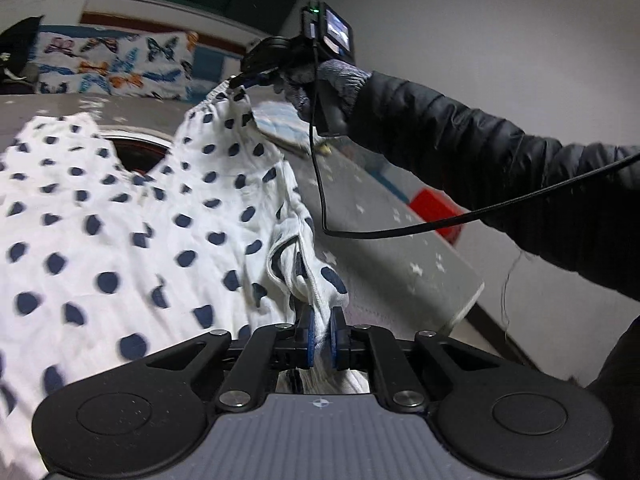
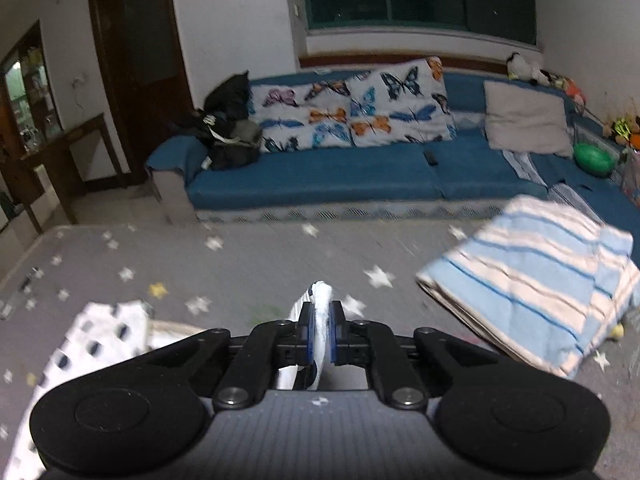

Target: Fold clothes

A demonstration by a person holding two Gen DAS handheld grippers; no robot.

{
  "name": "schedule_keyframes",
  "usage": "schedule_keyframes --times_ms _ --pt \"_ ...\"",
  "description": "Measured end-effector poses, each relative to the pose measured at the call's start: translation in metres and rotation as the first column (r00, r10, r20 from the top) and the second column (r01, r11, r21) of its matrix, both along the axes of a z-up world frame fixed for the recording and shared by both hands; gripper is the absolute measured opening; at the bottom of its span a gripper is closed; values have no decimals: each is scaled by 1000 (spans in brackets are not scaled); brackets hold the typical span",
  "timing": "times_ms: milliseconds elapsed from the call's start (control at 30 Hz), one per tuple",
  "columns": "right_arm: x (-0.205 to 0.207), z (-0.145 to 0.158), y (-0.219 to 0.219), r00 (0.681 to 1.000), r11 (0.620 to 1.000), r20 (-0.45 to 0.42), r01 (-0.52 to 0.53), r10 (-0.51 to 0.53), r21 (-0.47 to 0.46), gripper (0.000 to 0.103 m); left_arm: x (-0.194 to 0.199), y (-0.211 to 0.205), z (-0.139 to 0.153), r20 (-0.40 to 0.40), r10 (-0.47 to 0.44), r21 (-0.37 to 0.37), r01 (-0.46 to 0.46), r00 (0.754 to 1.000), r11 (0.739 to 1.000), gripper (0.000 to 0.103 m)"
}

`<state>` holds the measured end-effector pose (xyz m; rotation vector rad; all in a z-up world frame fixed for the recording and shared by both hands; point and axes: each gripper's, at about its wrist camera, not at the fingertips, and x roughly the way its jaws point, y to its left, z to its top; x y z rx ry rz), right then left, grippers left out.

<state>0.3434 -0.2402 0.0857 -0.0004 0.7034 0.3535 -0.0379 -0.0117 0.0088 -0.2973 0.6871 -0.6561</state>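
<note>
- The grey star-patterned cloth surface (image 2: 248, 264) fills the lower half of the right wrist view and carries everything being worked on.
- A long blue sofa (image 2: 360, 176) runs behind it, with butterfly-print cushions (image 2: 352, 108), a plain beige cushion (image 2: 524, 118) and a heap of dark clothes (image 2: 228, 128) at its left end.
- The white garment with dark blue polka dots (image 1: 132, 216) spreads broadly across the left wrist view, partly lifted off the surface and stretched between the two grippers; its dots look smeared by blur.
- A folded light-blue and cream striped blanket (image 2: 536, 280) lies on the surface to the right, well apart from the garment.
- A black padded sleeve (image 1: 500, 168) and a grey knitted glove (image 1: 340, 80) reach in from the right of the left wrist view, holding the right gripper.
- The right gripper (image 1: 236, 80), with a small camera (image 1: 332, 32) and a black cable (image 1: 400, 232), is clamped on a gathered, elastic-looking edge of the garment, raised above the surface; its own view shows white fabric pinched between the blue pads (image 2: 306, 332).
- The left gripper (image 1: 320, 332) is closed on a bunched edge of the same garment, white fabric squeezed between its pads.
</note>
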Motion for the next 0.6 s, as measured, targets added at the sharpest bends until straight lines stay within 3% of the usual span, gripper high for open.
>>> schedule_keyframes --times_ms 333,600 --pt "-5 41 106 995 997 56 -79 79 -11 6 -36 71 1 -27 195 -157 -197 980 968 8" --pt "-1 26 201 990 990 18 -143 143 -22 6 -55 104 -10 -88 292 -209 -304 952 929 8"
